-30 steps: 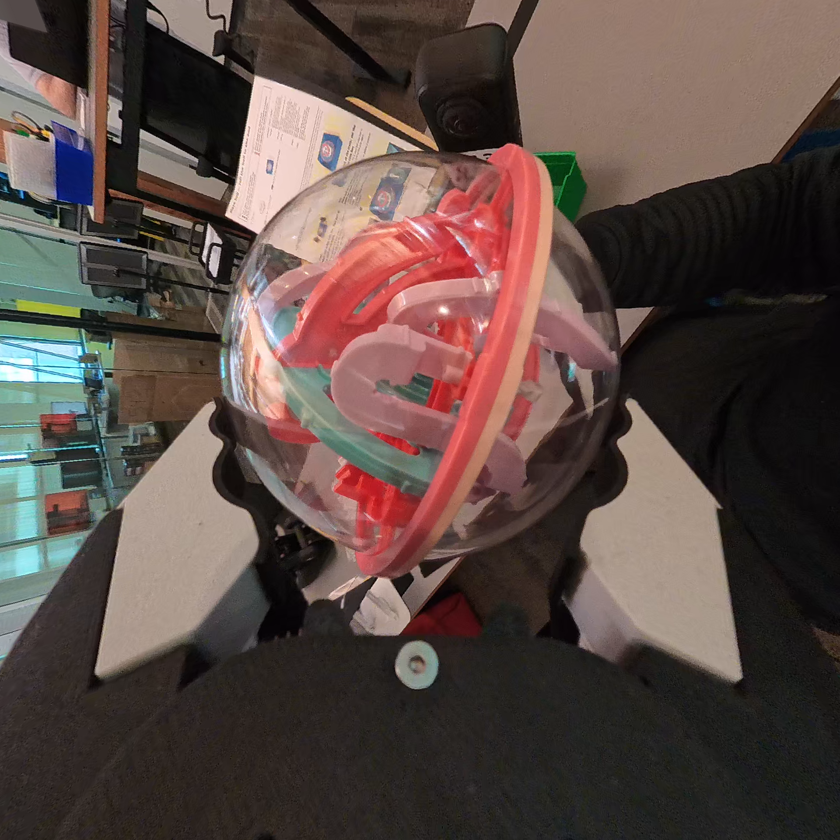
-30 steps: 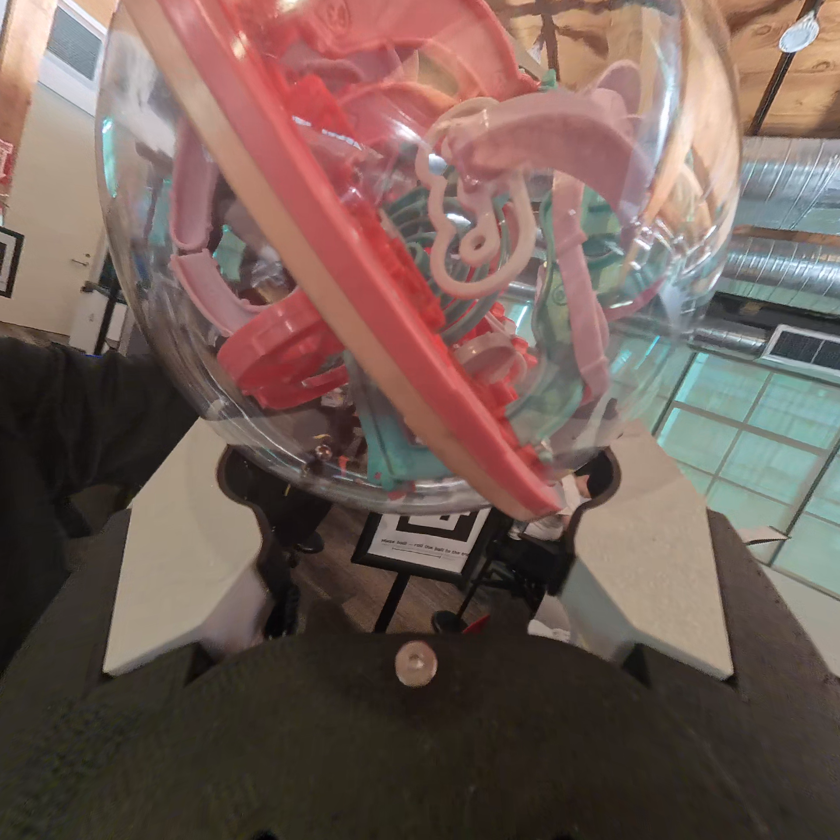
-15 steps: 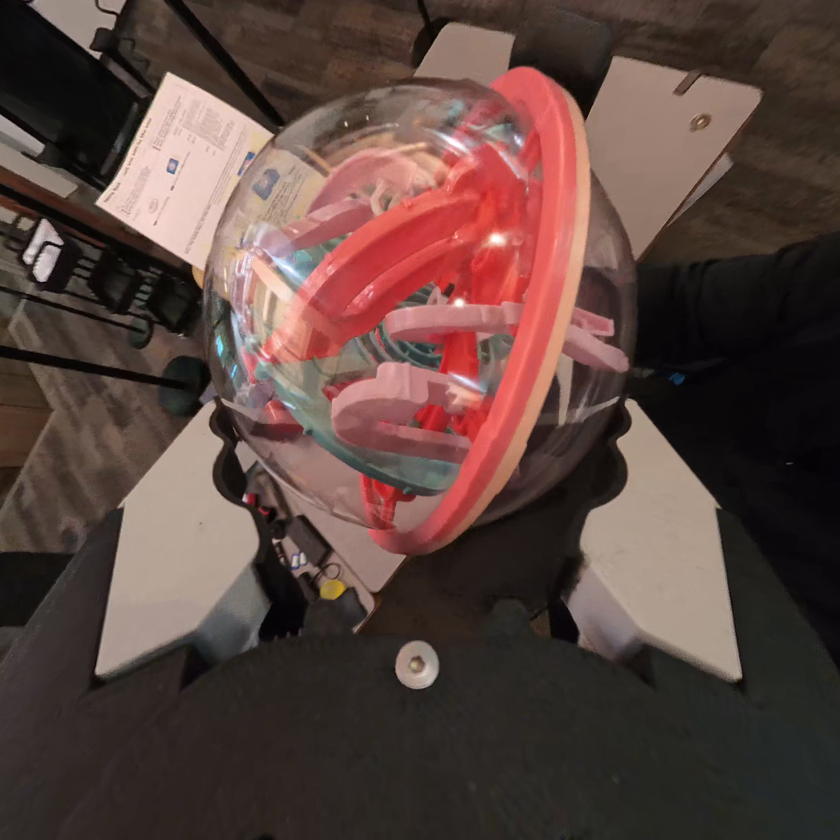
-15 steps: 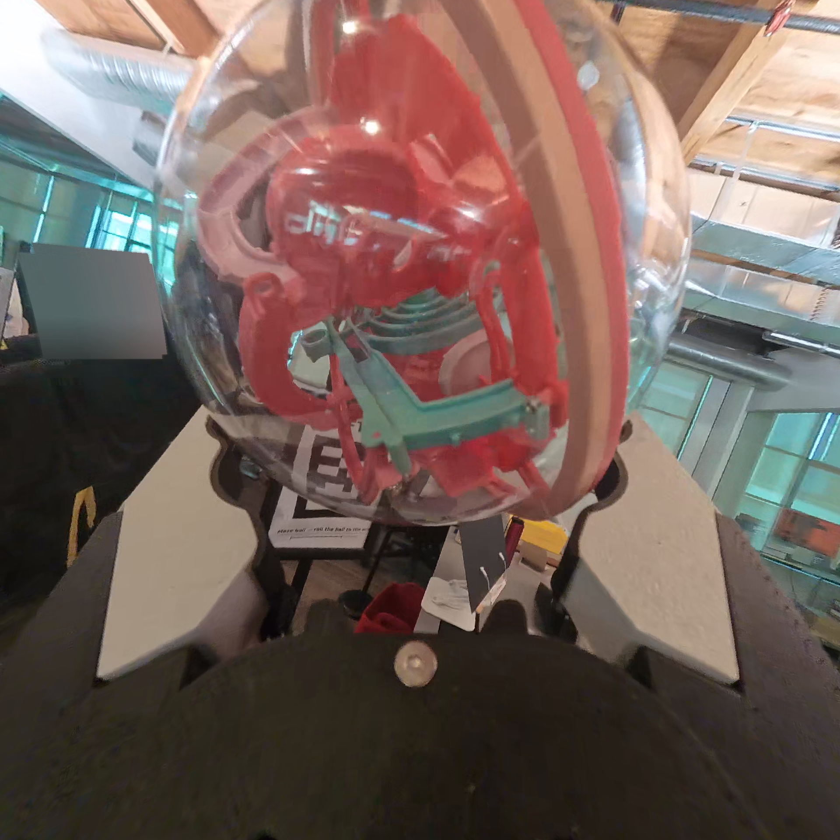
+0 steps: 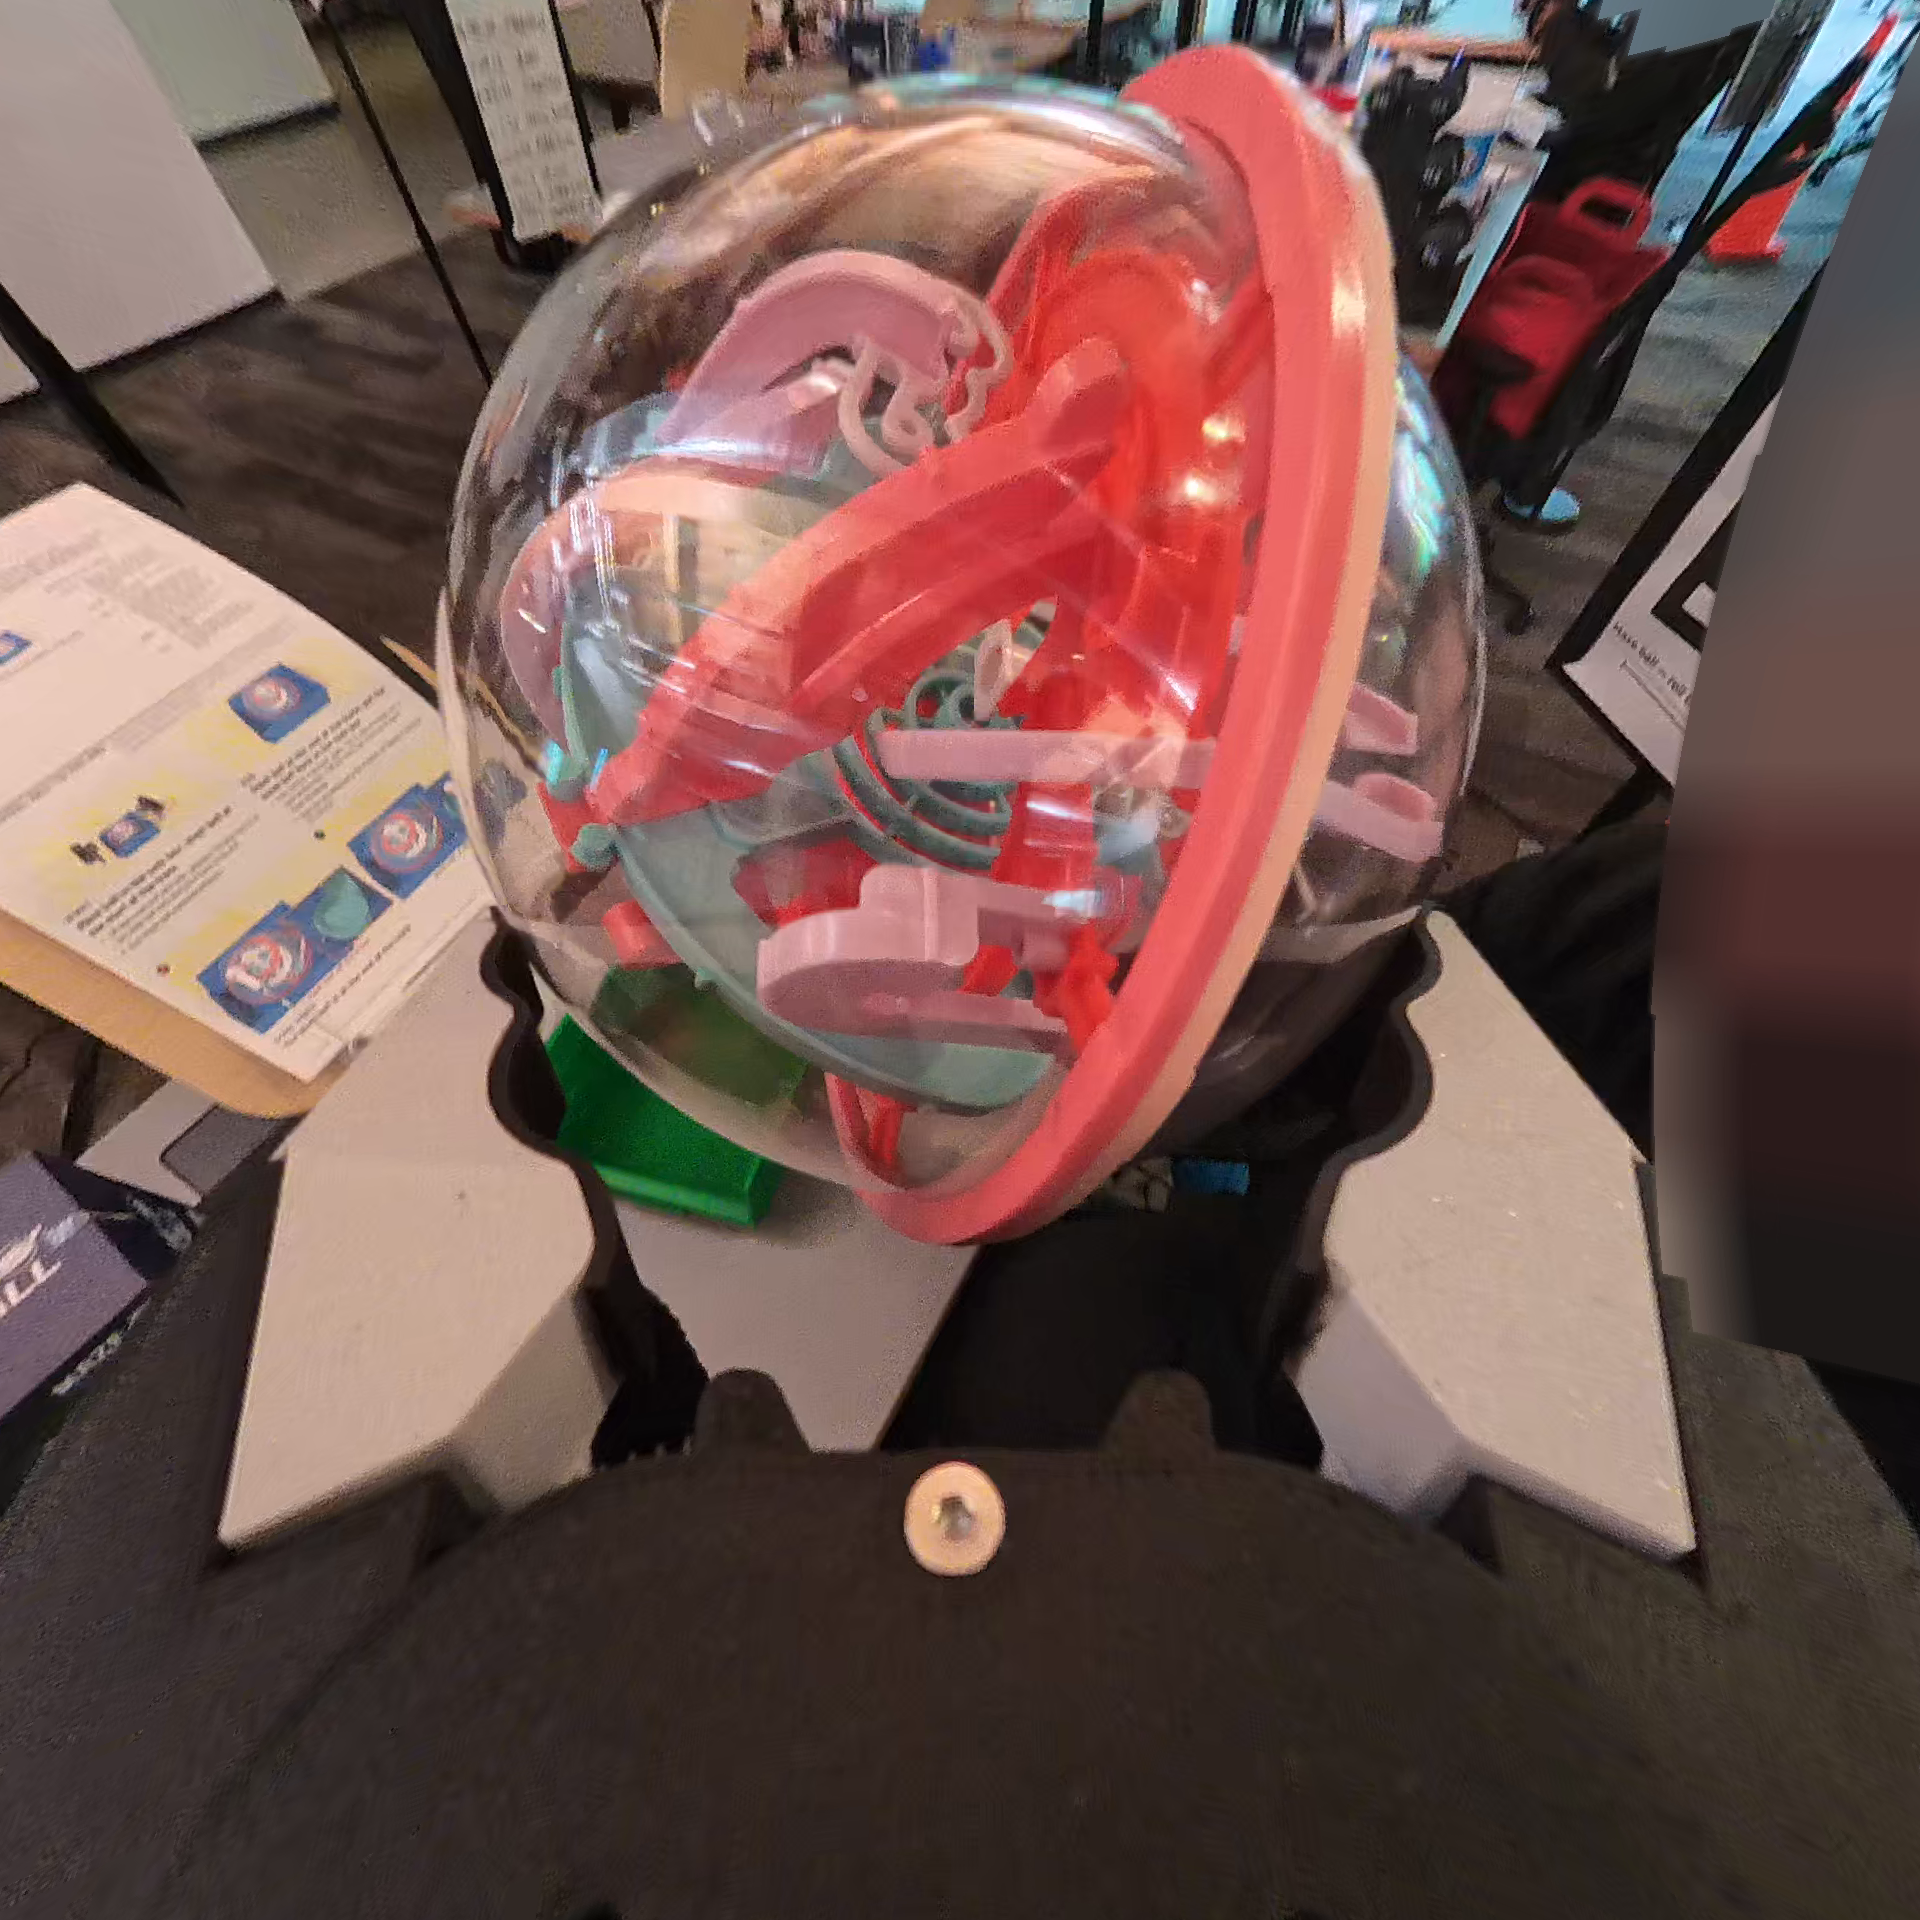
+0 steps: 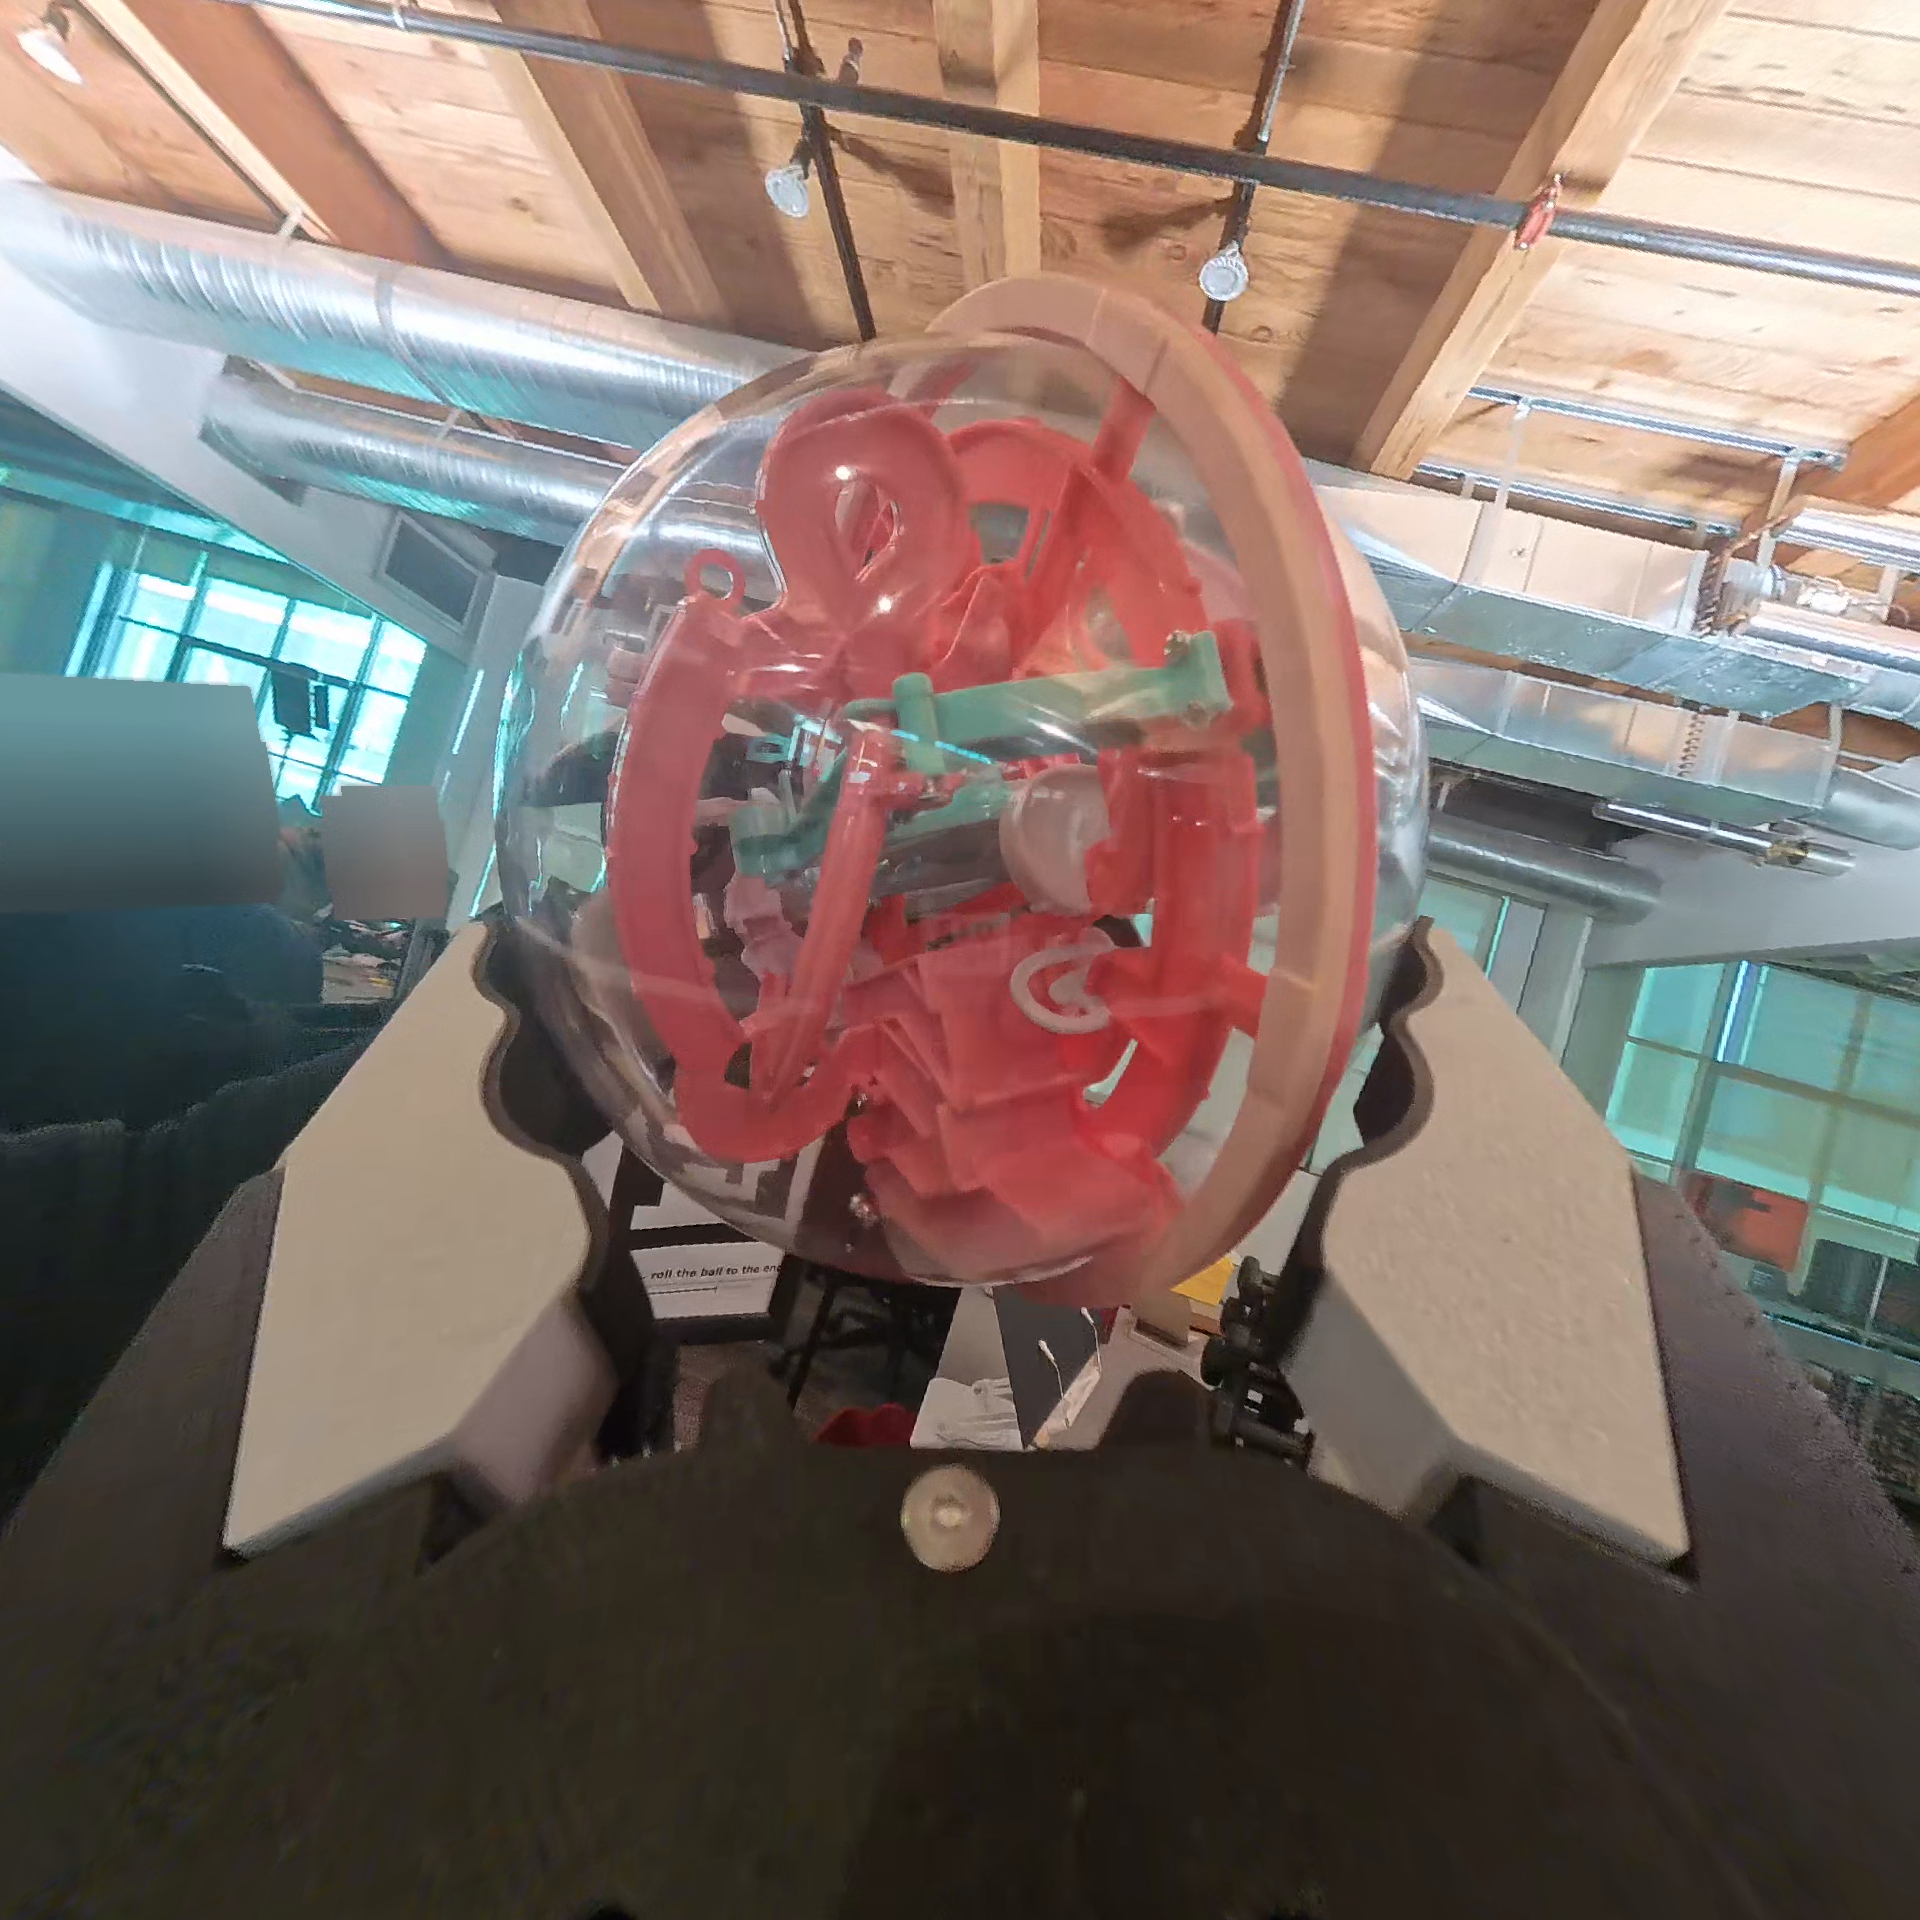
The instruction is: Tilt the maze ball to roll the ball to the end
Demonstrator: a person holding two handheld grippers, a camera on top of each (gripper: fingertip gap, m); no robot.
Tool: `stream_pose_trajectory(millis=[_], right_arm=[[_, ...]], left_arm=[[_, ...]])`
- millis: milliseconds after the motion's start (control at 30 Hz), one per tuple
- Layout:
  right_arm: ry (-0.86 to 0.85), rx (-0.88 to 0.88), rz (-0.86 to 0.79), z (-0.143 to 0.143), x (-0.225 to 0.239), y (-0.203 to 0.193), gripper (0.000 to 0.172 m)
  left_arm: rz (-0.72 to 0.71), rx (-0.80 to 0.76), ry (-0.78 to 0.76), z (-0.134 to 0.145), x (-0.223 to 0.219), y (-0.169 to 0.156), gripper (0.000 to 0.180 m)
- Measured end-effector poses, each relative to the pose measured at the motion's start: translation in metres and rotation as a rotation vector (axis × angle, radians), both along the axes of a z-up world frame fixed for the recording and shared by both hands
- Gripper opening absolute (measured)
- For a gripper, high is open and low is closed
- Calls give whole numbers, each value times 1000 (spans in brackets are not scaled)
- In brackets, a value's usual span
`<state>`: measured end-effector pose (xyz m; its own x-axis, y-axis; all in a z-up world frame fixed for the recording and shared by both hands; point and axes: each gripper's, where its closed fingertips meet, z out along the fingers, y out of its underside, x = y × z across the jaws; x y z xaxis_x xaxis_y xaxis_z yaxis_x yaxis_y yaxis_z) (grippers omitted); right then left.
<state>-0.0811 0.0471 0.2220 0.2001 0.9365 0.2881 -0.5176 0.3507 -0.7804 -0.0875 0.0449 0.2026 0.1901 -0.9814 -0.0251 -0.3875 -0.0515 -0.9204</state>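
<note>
We have both grippers point(image 5: 960, 956) point(image 6: 954, 977) clamped on the clear plastic maze sphere point(image 5: 956, 665) with its red rim — mid-tilt, finish unconfirmed, since the small ball inside eludes us.

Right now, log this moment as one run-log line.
phase: tilting | object: maze ball lifted | left gripper: clamped on sphere | right gripper: clamped on sphere | seam ring: near vertical | inner ball: not located

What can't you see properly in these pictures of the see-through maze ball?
- The little ball inside the maze ball: lost among the red, pink and green tracks in both views.
- The printed sheet, left wrist view: cut off by the left edge and partly behind the sphere.
- The green block, left wrist view: partly hidden under the sphere.
- The sign on a stand, right wrist view: mostly behind the sphere.
</note>
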Motion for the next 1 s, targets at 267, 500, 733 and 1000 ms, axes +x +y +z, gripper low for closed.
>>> stream_pose_trajectory(millis=[267, 500, 733, 1000], right_arm=[[40, -96, 103, -5, 7, 7, 155], [113, -226, 265, 2, 15, 6, 155], [94, -309, 326, 3, 5, -1, 155], [-1, -351, 299, -4, -11, 11, 156]], left_arm=[[47, 200, -174, 22, 19, 6, 157], [125, 401, -142, 18, 23, 10, 158], [179, 566, -189, 23, 15, 3, 158], [253, 472, -245, 24, 4, 15, 157]])
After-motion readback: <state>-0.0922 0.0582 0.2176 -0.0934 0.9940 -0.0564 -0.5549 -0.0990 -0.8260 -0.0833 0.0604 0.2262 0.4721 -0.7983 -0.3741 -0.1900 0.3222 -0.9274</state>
